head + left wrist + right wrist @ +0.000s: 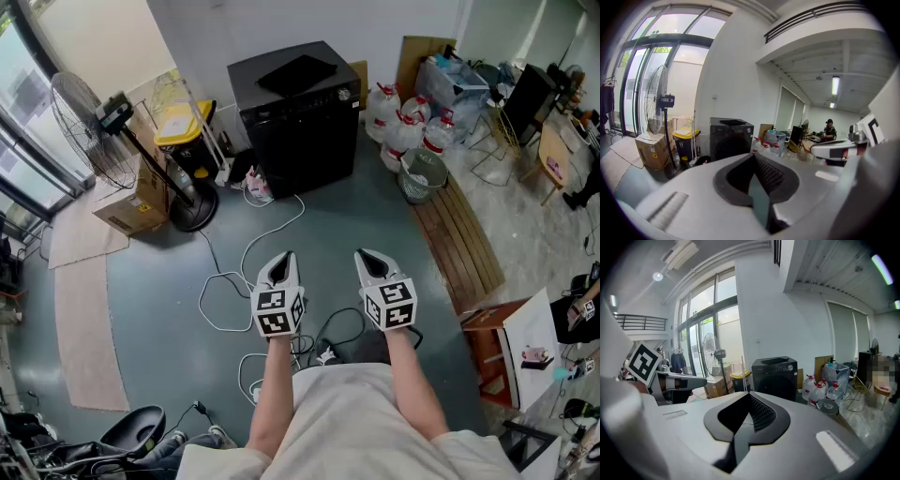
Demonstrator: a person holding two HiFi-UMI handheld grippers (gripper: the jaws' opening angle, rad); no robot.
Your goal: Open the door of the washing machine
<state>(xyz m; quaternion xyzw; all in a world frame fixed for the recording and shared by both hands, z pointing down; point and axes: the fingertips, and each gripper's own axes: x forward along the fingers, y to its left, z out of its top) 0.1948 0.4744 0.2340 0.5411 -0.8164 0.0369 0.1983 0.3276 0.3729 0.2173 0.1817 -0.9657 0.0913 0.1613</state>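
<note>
A black washing machine [298, 111] stands against the far wall, its front door closed; it also shows in the left gripper view [730, 137] and the right gripper view [776, 375]. My left gripper [281, 264] and right gripper [371, 262] hang side by side over the grey floor, well short of the machine. Both point toward it with jaws shut and nothing between them. Each gripper carries a marker cube near the wrist.
White cables [246, 272] trail across the floor between me and the machine. A standing fan [108, 136], a cardboard box [133, 202] and a yellow-lidded bin [185, 131] sit at the left. Water jugs [403, 127], a metal bucket [420, 175] and a wooden pallet [459, 239] lie at the right.
</note>
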